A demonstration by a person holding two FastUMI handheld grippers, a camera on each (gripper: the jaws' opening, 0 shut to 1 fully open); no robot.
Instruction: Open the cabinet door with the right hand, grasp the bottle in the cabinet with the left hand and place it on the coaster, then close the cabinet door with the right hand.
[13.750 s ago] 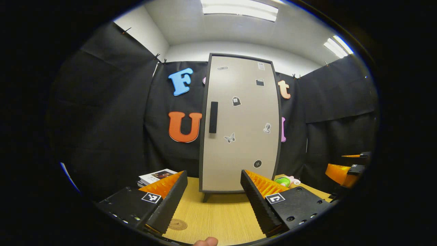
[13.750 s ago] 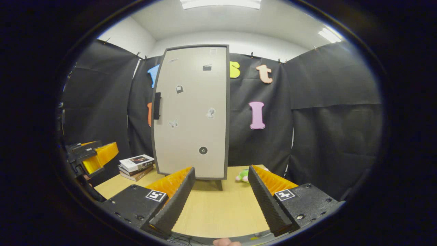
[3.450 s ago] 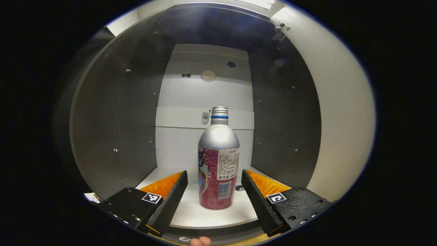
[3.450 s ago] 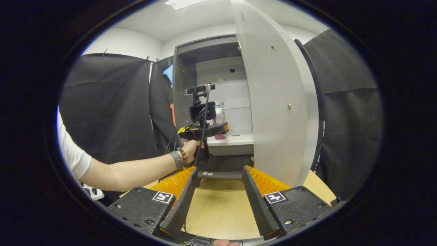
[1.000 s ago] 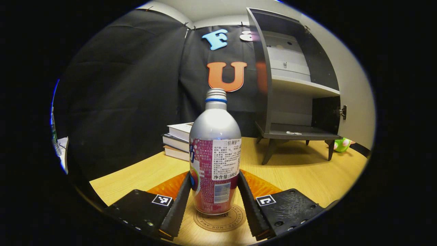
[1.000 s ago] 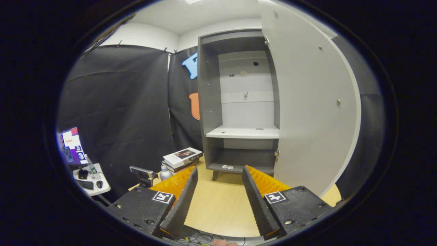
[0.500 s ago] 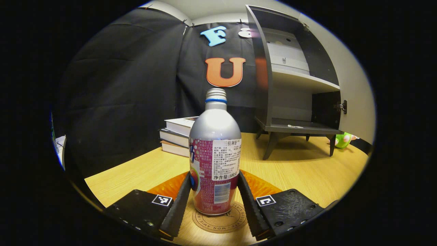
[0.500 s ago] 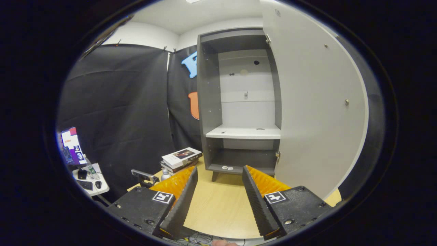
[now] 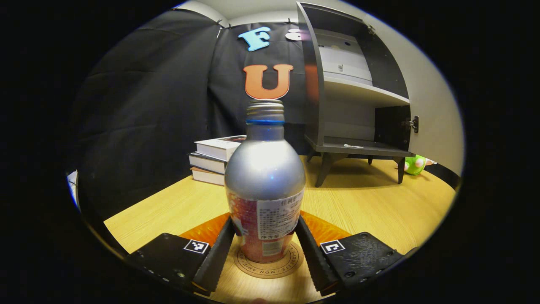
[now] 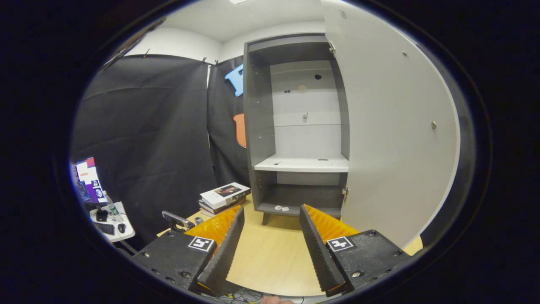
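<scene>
A silver bottle [image 9: 265, 181] with a red label stands upright on the round coaster [image 9: 270, 265] on the wooden table, in the left gripper view. My left gripper [image 9: 264, 219] is shut on the bottle's lower body, one finger against each side. The grey cabinet [image 10: 301, 126] stands open and its white shelf [image 10: 301, 164] is bare. Its pale door [image 10: 392, 139] is swung wide to the right. In the right gripper view my right gripper [image 10: 270, 209] is open, holds nothing, and hangs over the table in front of the cabinet.
A stack of books [image 9: 215, 158] lies left of the cabinet, behind the bottle. A green soft toy [image 9: 413, 164] lies by the cabinet's right legs. Bare table [image 9: 379, 211] runs between coaster and cabinet. A small side desk with a screen [image 10: 88, 179] stands far left.
My left gripper has sunk lower along the bottle and looks up at it more steeply. The bottle's base now rests on the coaster. The right gripper has barely moved.
</scene>
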